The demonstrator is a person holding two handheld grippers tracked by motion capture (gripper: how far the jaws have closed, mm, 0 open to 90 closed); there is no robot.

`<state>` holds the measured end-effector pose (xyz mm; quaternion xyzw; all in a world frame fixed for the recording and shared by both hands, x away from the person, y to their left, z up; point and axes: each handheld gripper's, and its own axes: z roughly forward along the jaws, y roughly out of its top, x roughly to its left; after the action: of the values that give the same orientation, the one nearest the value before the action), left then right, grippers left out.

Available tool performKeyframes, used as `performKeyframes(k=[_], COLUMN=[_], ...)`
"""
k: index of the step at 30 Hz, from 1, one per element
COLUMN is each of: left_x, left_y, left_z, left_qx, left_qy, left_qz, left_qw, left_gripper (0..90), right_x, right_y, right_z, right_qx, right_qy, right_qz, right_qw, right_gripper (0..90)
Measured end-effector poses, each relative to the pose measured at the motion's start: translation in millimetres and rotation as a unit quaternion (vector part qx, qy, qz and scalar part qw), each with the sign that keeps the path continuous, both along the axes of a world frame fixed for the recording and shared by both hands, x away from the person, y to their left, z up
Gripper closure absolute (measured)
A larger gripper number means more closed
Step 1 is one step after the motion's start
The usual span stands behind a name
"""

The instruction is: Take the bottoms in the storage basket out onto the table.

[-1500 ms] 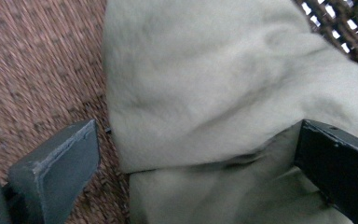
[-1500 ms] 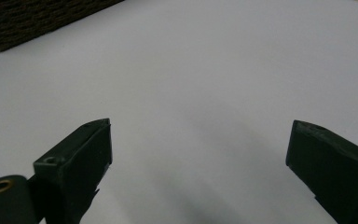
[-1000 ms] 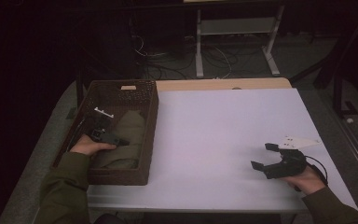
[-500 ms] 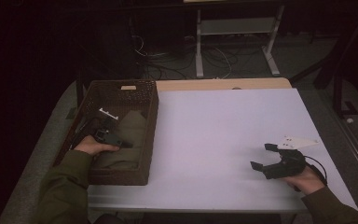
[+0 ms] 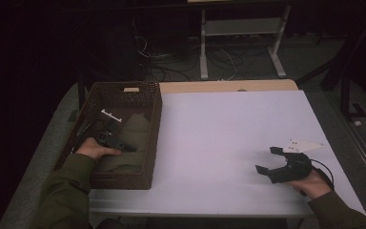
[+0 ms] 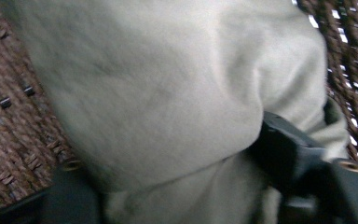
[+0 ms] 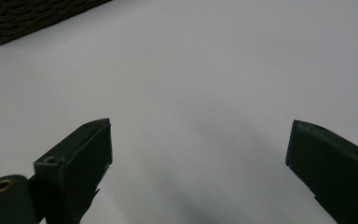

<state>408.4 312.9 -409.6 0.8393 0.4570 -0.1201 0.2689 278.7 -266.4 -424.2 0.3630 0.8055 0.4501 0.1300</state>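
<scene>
A dark woven basket (image 5: 155, 102) stands at the table's left with an olive-grey cloth (image 5: 136, 131) lying in it. My left gripper (image 5: 124, 144) reaches into the basket and lies on the cloth. Its jaws have just been closing. In the left gripper view (image 6: 168, 172) a thick fold of the cloth (image 6: 158, 93) bulges between them, and the right jaw digs into it. My right gripper (image 5: 265, 159) rests on the white table (image 5: 219, 124) at the near right. Its jaws stand wide open (image 7: 200, 140) with only bare tabletop between them.
The basket's woven floor (image 6: 9, 130) shows beside the cloth, and a corner of the basket (image 7: 28, 18) shows far off in the right gripper view. Behind the table are a desk frame (image 5: 238, 33) and loose cables (image 5: 171, 57) on the floor.
Both hands stay where they were. The left gripper in the basket has shifted only slightly on the cloth; the right gripper has not moved.
</scene>
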Motion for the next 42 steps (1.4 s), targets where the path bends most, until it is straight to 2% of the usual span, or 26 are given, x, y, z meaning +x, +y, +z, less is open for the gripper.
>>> performKeyframes(k=[5,8,14,19,24,31,36,42], left_x=[-1.2,-1.3,-2.7,-4.1,-5.8,-11.9,-19.5,-24.3], left_y=[1.0,2.4,4.1,7.7,7.4,13.5,17.4,18.5], left_z=[6.7,8.4,13.7,21.2,27.4,42.5,49.0,55.0], left_qx=[-0.007,-0.014,-0.021,-0.038,-0.037,-0.060,-0.065,-0.072], left_qy=[0.000,0.005,-0.005,-0.030,-0.052,-0.097,-0.134,-0.161], left_qz=[-0.006,-0.006,-0.008,0.004,0.010,0.040,0.062,0.065], left_qw=[1.0000,0.9999,0.9997,0.9988,0.9979,0.9927,0.9869,0.9822], left_gripper=[63.4,71.7,74.5,75.1,75.3,75.4,75.3,75.2], right_x=[-0.1,0.0,-0.2,0.0,0.1,-0.5,-0.9,-1.9], right_y=[0.0,-0.4,-1.0,-1.4,-1.6,-2.2,-2.0,-1.7], right_z=[0.1,0.1,0.5,0.5,0.5,0.8,0.8,1.0], right_qx=[0.000,0.000,0.002,0.002,0.002,0.001,0.000,-0.001], right_qy=[0.000,0.000,0.001,0.001,0.001,-0.001,-0.002,-0.002], right_qz=[0.000,0.000,-0.001,-0.003,-0.004,-0.006,-0.007,-0.008], right_qw=[1.0000,1.0000,1.0000,1.0000,1.0000,1.0000,1.0000,1.0000], right_gripper=[7.0,7.0,7.0,7.0,7.0,7.0,7.0,7.0])
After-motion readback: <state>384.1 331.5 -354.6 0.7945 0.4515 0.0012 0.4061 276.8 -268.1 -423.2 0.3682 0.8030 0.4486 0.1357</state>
